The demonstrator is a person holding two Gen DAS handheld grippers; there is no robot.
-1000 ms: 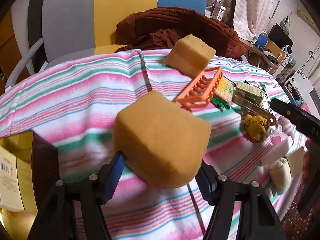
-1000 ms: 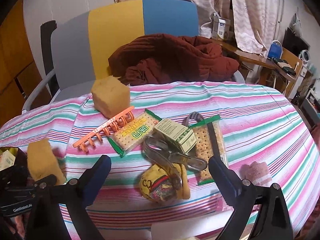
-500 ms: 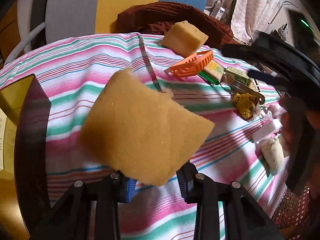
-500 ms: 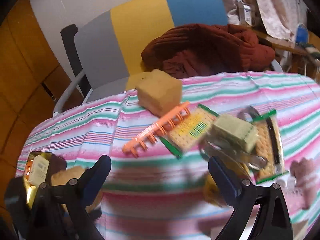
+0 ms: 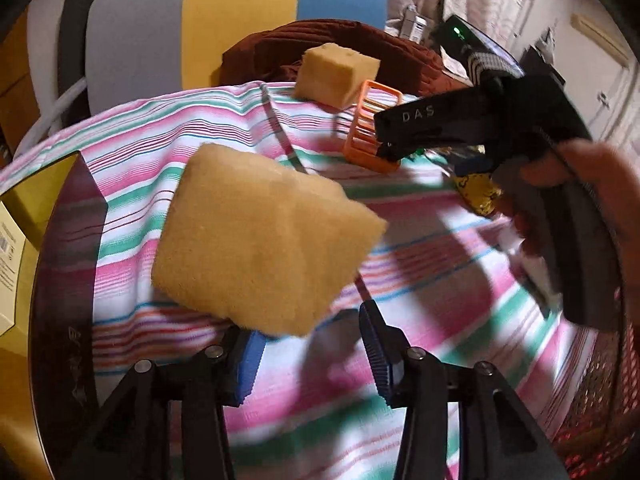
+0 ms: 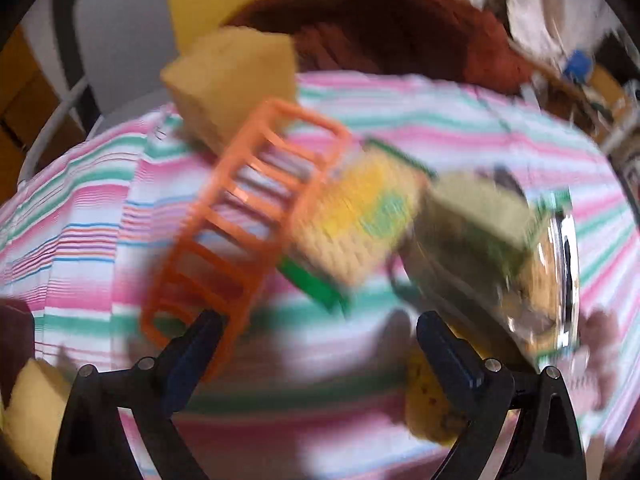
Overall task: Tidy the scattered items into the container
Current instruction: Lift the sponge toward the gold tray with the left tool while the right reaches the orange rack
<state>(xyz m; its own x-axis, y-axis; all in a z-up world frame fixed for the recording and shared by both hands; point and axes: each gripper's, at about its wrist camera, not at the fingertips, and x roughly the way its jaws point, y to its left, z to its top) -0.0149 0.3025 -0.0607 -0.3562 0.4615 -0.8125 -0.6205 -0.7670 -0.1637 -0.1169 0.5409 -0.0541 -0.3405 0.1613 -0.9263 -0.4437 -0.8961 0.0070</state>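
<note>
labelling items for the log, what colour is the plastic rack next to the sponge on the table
Orange. The rack shows best in the right wrist view, lying against the far sponge.

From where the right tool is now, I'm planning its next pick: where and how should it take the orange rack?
Probably grip the orange rack across one long side rail, near its lower end, coming down from above. It lies as an open ladder-like frame on the striped cloth; a thin rail fits between the open right tool, and that end lies nearest, away from the sponge and cracker packet.
</note>
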